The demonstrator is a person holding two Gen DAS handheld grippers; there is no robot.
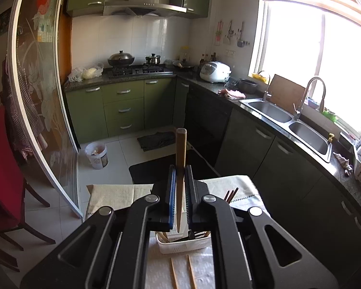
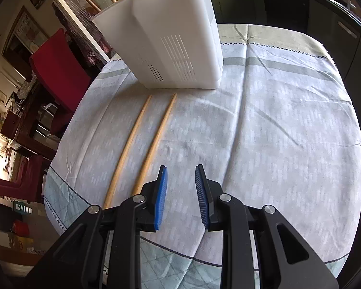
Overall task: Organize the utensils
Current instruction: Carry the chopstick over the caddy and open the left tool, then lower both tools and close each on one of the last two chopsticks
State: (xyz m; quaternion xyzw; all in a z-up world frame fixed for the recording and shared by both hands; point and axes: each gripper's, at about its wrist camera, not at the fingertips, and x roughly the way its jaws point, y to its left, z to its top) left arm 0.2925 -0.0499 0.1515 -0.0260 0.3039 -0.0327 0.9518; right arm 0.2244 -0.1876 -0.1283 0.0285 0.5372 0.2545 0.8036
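My left gripper is shut on a brown wooden chopstick that stands nearly upright between the blue pads, held high above the table. Below it stands the white utensil holder with several wooden utensils inside. Two pale chopsticks lie on the cloth in front of the holder. In the right wrist view the same white utensil holder stands at the top, and the two pale chopsticks run side by side from its base toward me. My right gripper hangs open over the cloth, just right of them, with nothing between its pads.
A pale patterned tablecloth covers the table. Dark red chairs stand at the left. Beyond the table are green kitchen cabinets, a double sink along the right counter, and a white bucket on the floor.
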